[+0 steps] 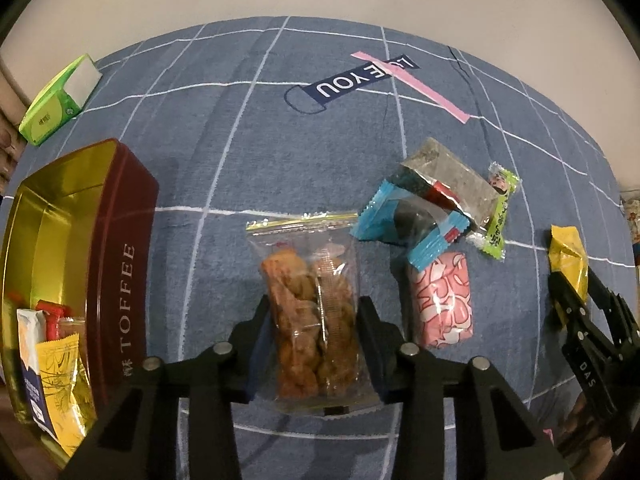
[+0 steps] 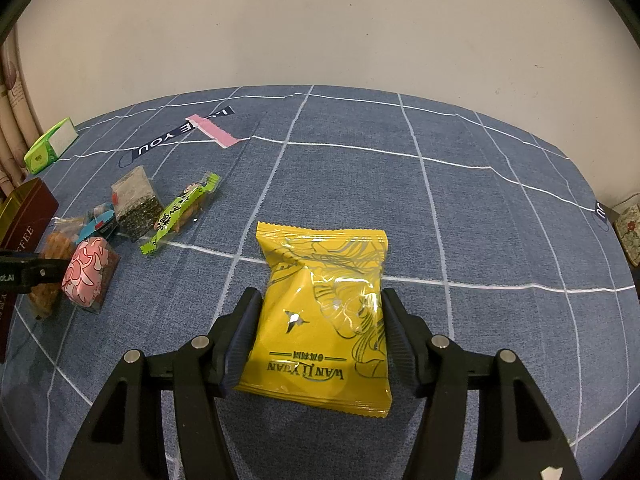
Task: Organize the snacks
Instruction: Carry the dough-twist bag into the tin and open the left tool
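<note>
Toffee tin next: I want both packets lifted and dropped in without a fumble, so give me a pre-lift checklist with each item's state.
1. Left gripper fingers flank the clear packet of fried snacks: ok.
2. Left fingers pressing the packet firmly: cannot tell.
3. Right gripper fingers pressing the yellow packet from both sides: ok.
4. Toffee tin open, with room left: ok.
5. Pink packet lies apart from the left fingers: ok.
6. Yellow packet lies clear of the other snacks: ok.
</note>
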`<action>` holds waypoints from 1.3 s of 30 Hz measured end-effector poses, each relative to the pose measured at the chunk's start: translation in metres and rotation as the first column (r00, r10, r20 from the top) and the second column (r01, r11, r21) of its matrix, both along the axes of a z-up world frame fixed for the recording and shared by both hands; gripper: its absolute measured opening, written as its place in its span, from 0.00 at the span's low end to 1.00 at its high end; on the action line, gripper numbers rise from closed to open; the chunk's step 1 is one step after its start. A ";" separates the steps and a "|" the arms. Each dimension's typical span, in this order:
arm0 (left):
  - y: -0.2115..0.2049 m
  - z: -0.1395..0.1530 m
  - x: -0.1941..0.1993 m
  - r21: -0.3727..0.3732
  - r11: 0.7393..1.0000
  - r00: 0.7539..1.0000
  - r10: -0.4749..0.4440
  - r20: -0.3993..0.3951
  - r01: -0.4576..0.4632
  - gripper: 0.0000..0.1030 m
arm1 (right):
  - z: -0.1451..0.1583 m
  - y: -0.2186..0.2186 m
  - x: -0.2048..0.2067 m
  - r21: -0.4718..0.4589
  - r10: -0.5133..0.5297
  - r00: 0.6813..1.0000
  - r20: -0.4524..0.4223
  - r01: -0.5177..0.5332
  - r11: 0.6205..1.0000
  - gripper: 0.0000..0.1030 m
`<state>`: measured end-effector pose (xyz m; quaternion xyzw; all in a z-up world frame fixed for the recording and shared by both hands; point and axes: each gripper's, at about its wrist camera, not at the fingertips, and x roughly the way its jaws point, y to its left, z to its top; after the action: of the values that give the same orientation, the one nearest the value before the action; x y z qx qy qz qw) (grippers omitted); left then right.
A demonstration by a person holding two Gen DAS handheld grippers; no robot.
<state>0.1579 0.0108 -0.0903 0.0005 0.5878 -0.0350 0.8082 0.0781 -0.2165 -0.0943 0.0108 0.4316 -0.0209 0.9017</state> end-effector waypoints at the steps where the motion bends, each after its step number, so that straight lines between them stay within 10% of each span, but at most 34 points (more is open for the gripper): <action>1: 0.000 0.000 -0.001 -0.001 1.000 1.000 -0.003 0.000 0.003 0.40 | 0.000 0.000 0.000 0.000 0.000 1.000 0.000 0.000 1.000 0.55; 28: 0.027 0.064 -0.058 -0.069 0.996 0.997 -0.051 0.051 0.055 0.40 | 0.001 -0.001 -0.001 0.000 0.000 1.000 -0.001 0.000 1.000 0.56; 39: 0.094 0.103 -0.069 0.017 1.000 0.995 -0.012 0.097 0.011 0.40 | 0.001 -0.001 0.000 0.000 0.000 1.000 -0.001 0.000 1.000 0.56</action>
<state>0.0884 0.1046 0.0127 0.0123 0.5480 -0.0348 0.8357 0.0777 -0.2177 -0.0935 0.0108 0.4321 -0.0209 0.9015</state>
